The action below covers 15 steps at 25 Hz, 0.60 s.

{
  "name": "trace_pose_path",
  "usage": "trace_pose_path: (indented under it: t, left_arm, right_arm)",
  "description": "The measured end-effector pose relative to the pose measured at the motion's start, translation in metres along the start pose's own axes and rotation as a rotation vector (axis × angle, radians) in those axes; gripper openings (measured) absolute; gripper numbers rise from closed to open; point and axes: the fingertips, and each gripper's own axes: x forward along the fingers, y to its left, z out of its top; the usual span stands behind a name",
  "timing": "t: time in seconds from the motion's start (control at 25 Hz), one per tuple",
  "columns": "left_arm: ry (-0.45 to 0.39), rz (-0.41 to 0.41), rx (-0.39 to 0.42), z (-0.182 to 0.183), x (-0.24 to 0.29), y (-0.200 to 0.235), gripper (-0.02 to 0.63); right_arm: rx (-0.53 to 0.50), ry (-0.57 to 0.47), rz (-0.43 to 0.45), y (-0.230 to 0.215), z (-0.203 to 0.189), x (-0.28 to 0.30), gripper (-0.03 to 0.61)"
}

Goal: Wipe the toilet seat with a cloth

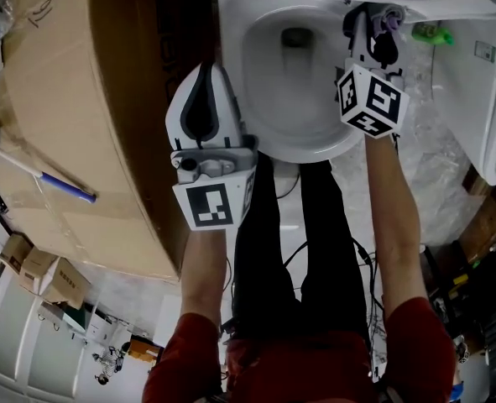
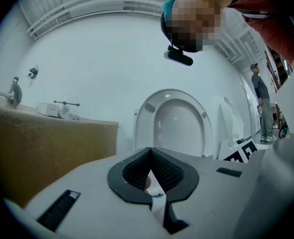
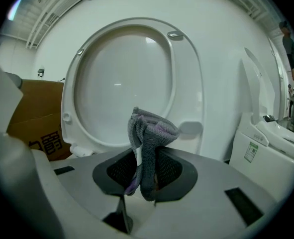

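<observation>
The white toilet bowl lies ahead of me with its seat and lid tipped up against the back; the bumpers on the seat's underside face me. My right gripper hovers over the bowl's right rim, shut on a folded grey cloth with purple trim. In the right gripper view the cloth sticks up from between the pads of that gripper. My left gripper is at the bowl's left edge, shut and holding nothing. In the left gripper view its closed tips point at the raised lid.
A large cardboard box stands close on the left with a hammer-like tool on top. A second white toilet and a green object sit to the right. Cables run across the floor. A person stands far off.
</observation>
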Motion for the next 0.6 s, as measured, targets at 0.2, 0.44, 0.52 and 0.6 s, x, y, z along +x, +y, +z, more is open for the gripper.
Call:
trace_pose_path:
  t: [0.2,0.44,0.52,0.6]
  left_arm:
    - [0.0,0.036,-0.012,0.003,-0.01,0.019,0.012]
    - [-0.001,0.064,-0.031,0.005,-0.021,0.036,0.012]
    - [0.001,0.067,-0.035,0.005,-0.024,0.04,0.012]
    - [0.004,0.069,-0.036,0.004,-0.026,0.043,0.012]
  right_arm:
    - [0.055,0.058,0.035,0.036,-0.014,0.005,0.095]
    - [0.088,0.103,0.074,0.077,-0.023,0.011,0.095]
    - [0.093,0.114,0.094,0.091,-0.023,0.013,0.095]
    - [0.091,0.123,0.125,0.108,-0.023,0.015,0.095]
